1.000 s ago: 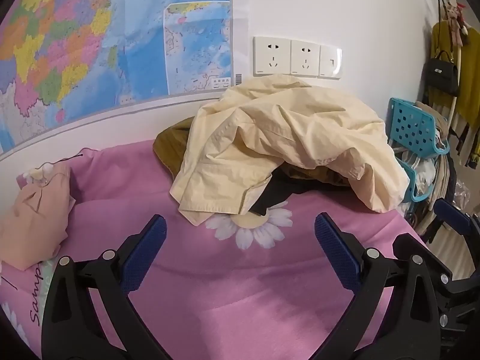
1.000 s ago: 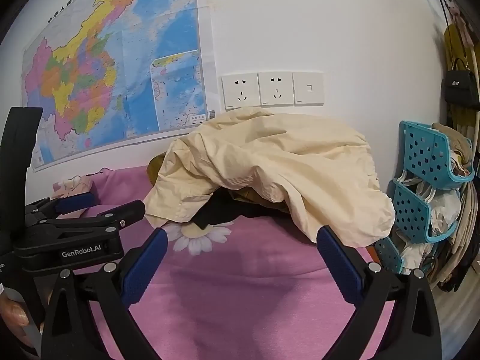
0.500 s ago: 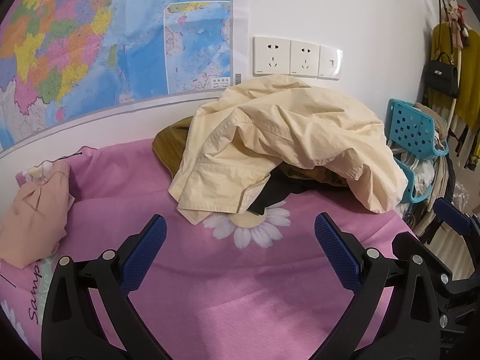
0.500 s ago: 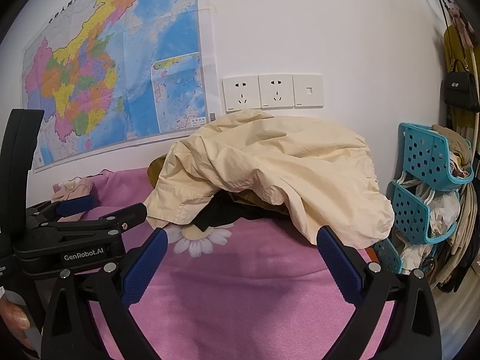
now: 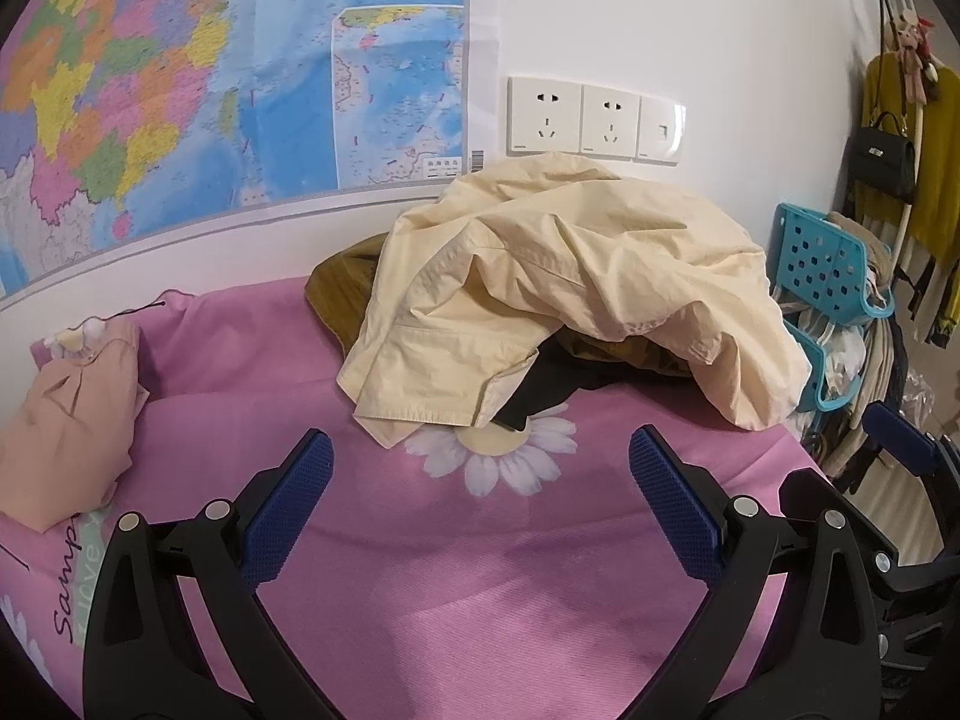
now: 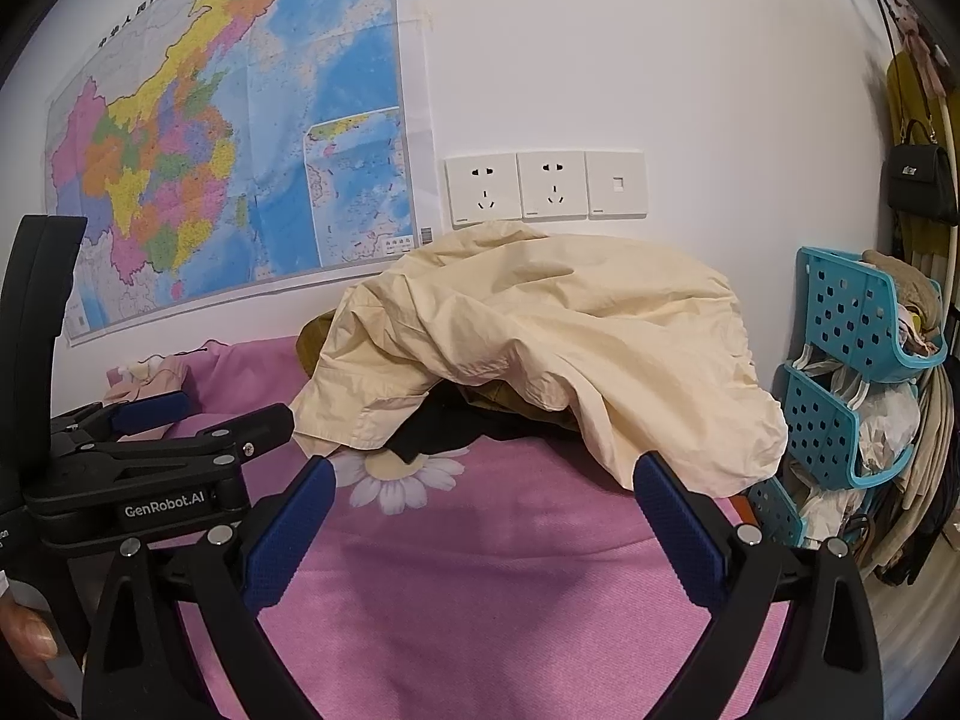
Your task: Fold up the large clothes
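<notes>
While cream jacket [image 5: 558, 300] is lying crumpled atop dark garments on pink bedsheet [image 5: 480, 570] against wall, left gripper [image 5: 480, 480] and right gripper [image 6: 480, 498] are hovering before it, both gaping wide, empty. Advising: be pinching hem corners, lifting clear of pile, then spreading flat.
</notes>
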The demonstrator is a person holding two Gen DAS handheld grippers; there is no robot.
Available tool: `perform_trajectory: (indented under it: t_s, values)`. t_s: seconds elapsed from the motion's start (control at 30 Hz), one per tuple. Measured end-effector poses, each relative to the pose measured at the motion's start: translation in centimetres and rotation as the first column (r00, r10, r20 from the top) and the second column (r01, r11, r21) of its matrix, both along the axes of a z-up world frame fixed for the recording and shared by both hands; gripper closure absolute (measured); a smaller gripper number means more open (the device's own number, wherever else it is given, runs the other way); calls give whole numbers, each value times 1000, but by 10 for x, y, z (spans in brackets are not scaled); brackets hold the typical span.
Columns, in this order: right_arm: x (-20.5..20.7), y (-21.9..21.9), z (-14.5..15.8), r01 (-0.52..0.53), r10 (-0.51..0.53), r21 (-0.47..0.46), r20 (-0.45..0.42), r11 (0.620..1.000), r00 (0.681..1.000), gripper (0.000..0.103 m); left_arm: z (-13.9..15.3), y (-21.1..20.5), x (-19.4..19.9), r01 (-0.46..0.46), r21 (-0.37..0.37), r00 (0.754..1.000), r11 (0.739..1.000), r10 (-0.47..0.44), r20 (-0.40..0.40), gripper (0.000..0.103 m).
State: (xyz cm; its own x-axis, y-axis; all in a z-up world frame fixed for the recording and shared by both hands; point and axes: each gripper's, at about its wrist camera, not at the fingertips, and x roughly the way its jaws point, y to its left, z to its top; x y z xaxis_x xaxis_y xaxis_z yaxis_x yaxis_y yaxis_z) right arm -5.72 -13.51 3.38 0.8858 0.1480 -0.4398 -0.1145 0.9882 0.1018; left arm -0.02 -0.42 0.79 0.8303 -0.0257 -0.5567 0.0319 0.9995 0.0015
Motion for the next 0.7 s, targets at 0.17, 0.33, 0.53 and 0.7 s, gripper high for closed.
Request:
perform_trajectory:
  t_s: [0.17, 0.33, 0.53, 0.7]
  values:
    - [0, 0, 1, -1, 1, 1, 0, 1000, 1000, 6, 0, 1, 0, -1, -3, 1000, 1000, 1, 0, 5]
    - [0, 0, 1, 1, -1, 1, 1, 1000, 1000, 6, -1, 1, -1, -2, -3, 1000, 1000, 2, 3, 5]
    - [-1, 1, 1, 3, -3, -3, 1, 1000, 1000, 6, -1, 1, 0, -1, -3, 1000, 1000, 1, 2, 5]
    - [0, 0, 0, -2, 2, -2, 1, 1000, 1000, 6, -2, 2, 1, -2, -9, 1000, 1000, 2, -4, 5]
